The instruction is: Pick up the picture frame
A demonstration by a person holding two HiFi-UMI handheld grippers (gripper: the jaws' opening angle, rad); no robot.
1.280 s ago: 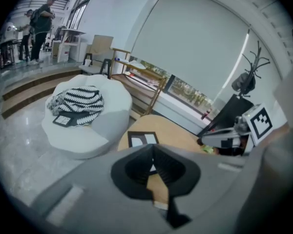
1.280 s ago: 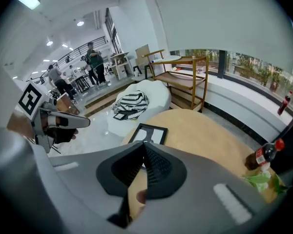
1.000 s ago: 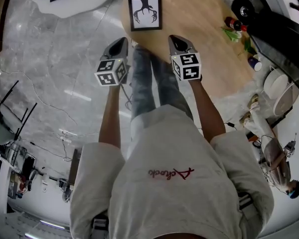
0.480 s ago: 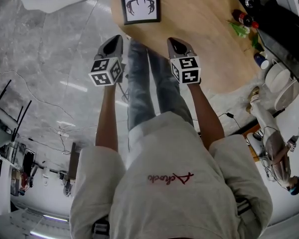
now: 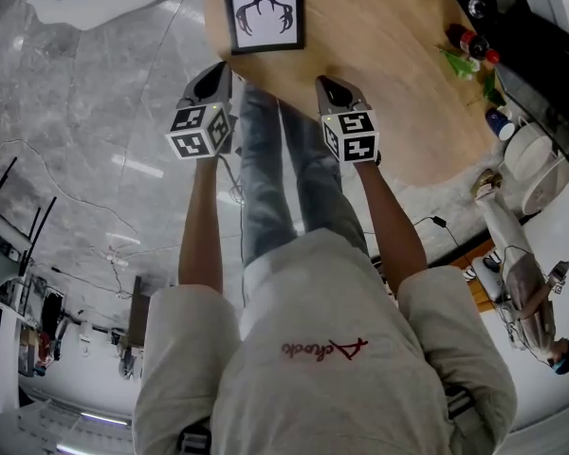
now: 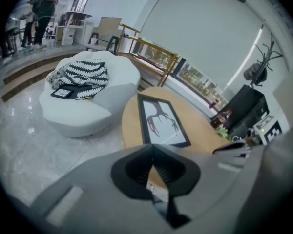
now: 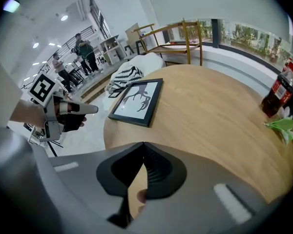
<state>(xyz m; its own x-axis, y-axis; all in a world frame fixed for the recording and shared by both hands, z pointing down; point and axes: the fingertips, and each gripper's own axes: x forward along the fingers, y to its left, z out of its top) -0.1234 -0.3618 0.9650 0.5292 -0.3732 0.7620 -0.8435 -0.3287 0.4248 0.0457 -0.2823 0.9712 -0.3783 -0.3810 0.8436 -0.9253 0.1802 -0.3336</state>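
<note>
The black picture frame with a white print of antlers lies flat on the round wooden table, near its left edge; it also shows in the left gripper view as the picture frame and in the right gripper view as the picture frame. My left gripper is shut and empty, just off the table's near-left edge, short of the frame. My right gripper is shut and empty over the table's near edge, to the right of and short of the frame.
A dark bottle with a red cap, green leaves and small items sit at the table's right side. A white round pouf with a striped cloth stands left of the table. People stand in the background. Marble floor lies left.
Both grippers have sunk toward the table's near edge, and the frame has slid toward the top of the head view. Jaws stay shut.
</note>
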